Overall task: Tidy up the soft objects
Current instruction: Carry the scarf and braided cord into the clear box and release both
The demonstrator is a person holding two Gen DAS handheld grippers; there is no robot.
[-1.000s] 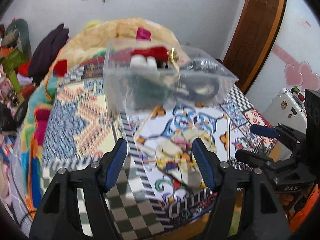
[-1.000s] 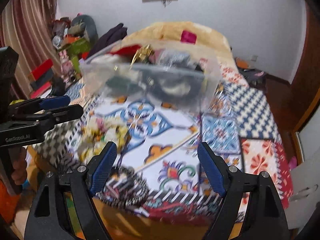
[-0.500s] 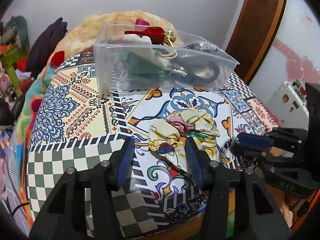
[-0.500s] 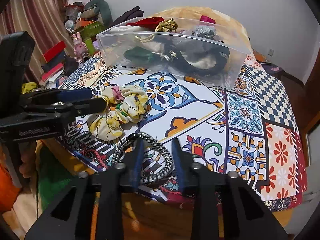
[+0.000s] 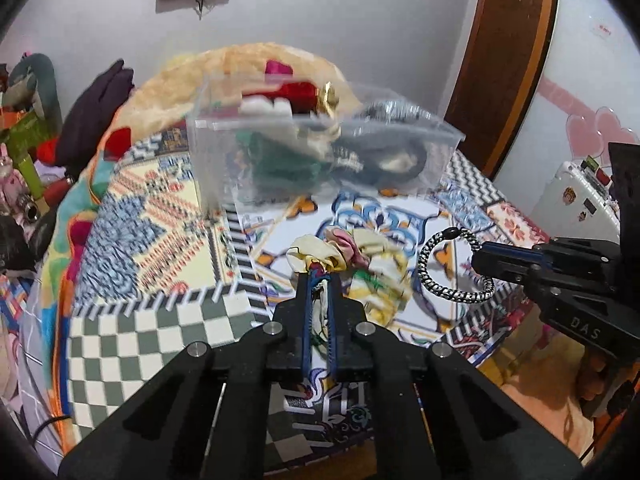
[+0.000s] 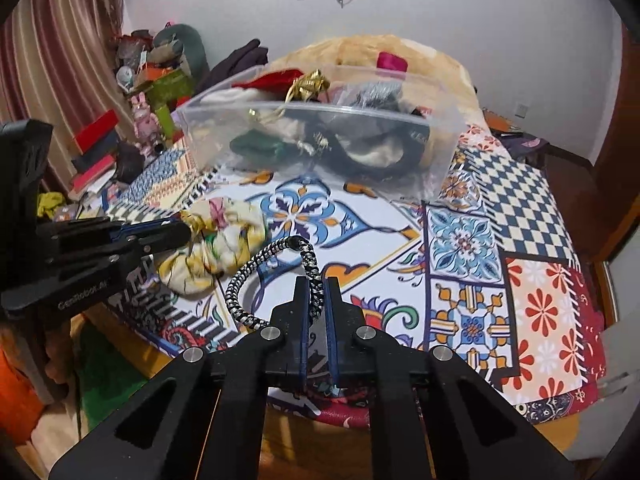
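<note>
My left gripper (image 5: pixel 319 276) is shut on a yellow floral scrunchie (image 5: pixel 362 254) and holds it just above the patterned tablecloth (image 5: pixel 160 236). It also shows at the left of the right wrist view (image 6: pixel 182 236), with the scrunchie (image 6: pixel 216 240) hanging from it. My right gripper (image 6: pixel 316 292) is shut on a black-and-white braided hair band (image 6: pixel 256 276), lifted off the cloth; it shows in the left wrist view (image 5: pixel 478 258) with the band (image 5: pixel 444 268). A clear plastic box (image 5: pixel 320 152) holding several soft accessories stands farther back (image 6: pixel 320 140).
The table's near edge runs just below both grippers (image 6: pixel 344 420). A large tan plush (image 5: pixel 248 68) lies behind the box. Clutter of toys and books (image 6: pixel 132 120) sits at the left; a wooden door (image 5: pixel 508 60) is at the right.
Both grippers closed from open: the left onto the floral scrunchie, the right onto the braided band. Both items have been lifted off the cloth.
</note>
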